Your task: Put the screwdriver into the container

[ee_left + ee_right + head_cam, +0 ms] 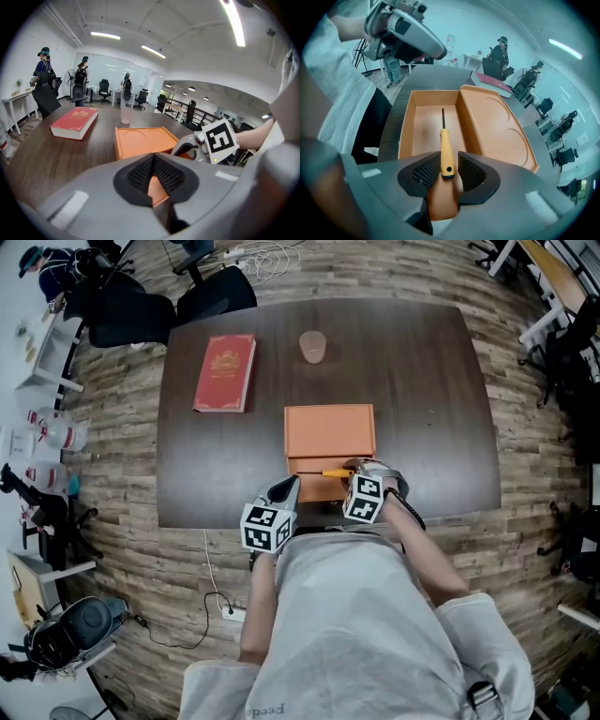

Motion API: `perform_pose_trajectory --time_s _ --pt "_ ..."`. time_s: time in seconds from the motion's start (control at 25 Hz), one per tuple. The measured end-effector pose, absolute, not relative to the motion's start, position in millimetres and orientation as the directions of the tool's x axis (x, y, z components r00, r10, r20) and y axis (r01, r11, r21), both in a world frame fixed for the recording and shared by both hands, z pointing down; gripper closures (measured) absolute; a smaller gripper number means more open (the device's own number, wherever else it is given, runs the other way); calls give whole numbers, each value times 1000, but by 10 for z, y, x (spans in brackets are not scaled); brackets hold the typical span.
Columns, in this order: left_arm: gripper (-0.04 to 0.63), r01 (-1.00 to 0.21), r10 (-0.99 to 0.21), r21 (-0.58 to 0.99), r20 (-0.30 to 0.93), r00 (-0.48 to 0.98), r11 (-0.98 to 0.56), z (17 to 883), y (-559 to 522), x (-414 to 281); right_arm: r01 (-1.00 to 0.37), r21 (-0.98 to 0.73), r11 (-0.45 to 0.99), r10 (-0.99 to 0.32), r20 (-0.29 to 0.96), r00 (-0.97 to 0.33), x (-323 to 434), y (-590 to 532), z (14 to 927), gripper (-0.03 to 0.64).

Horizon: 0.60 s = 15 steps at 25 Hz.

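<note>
Open-plan office, dark table in the middle, an orange container lying open at its near edge. The right gripper has its fingers pinched on the handle end of the screwdriver. The shaft points ahead of them along the bare tray, lined up, I'd say, to lie flat inside. The left gripper hangs just beside, fingers together on nothing, clear of the drop.

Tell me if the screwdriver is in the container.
In the container's open tray but held: the right gripper clamps the screwdriver handle. Touching the tray floor: cannot tell.
</note>
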<state>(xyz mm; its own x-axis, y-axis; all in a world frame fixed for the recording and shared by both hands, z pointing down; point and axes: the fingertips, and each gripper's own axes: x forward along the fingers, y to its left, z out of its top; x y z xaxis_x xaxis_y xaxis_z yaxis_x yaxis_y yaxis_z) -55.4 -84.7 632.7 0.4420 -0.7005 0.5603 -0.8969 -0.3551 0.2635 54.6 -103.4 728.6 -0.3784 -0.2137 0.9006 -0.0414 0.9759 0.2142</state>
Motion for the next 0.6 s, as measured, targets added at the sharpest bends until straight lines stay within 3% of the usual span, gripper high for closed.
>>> perform_pose_trajectory --time_s 0.36,0.6 --pt "541 -896 -696 260 565 444 -361 6343 -891 -510 -174 199 964 -257 859 -443 606 -1090 7084 503" --pt "540 -896 -695 260 567 443 -359 6349 -919 -513 -374 142 916 -335 783 -523 636 -1218 6848 503"
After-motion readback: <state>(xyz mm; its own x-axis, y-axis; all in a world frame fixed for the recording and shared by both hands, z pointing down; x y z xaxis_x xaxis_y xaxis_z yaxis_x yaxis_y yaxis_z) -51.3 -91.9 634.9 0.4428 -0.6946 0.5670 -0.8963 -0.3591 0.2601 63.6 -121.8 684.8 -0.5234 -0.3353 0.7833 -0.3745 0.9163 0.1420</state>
